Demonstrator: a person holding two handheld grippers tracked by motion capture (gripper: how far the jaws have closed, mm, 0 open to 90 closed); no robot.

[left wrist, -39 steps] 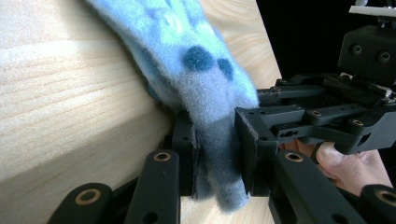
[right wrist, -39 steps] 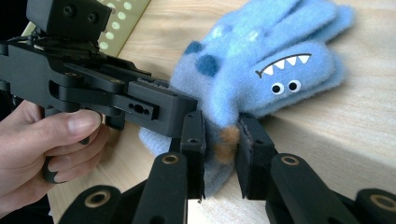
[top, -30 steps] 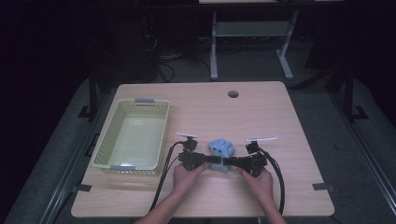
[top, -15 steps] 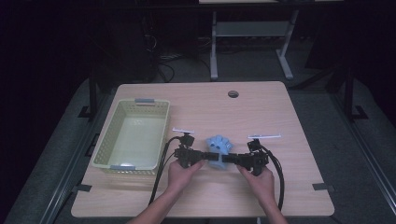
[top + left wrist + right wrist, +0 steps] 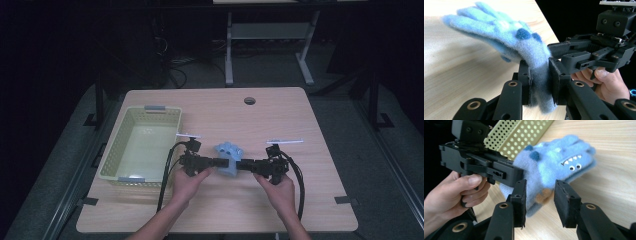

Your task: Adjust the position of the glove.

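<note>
Over bare table, my left gripper point(image 5: 539, 82) alone pinches the glove point(image 5: 506, 37); right gripper point(image 5: 540, 202), just opening, holds nothing, so it could slip.

The blue glove point(image 5: 229, 159) now hangs lifted off the table point(image 5: 300, 210), a little nearer the basket point(image 5: 142, 145) than before. The right claw point(image 5: 540, 203) has just been opening, its pads off the glove between them, while the left claw point(image 5: 539, 82) has risen with the cuff.
</note>
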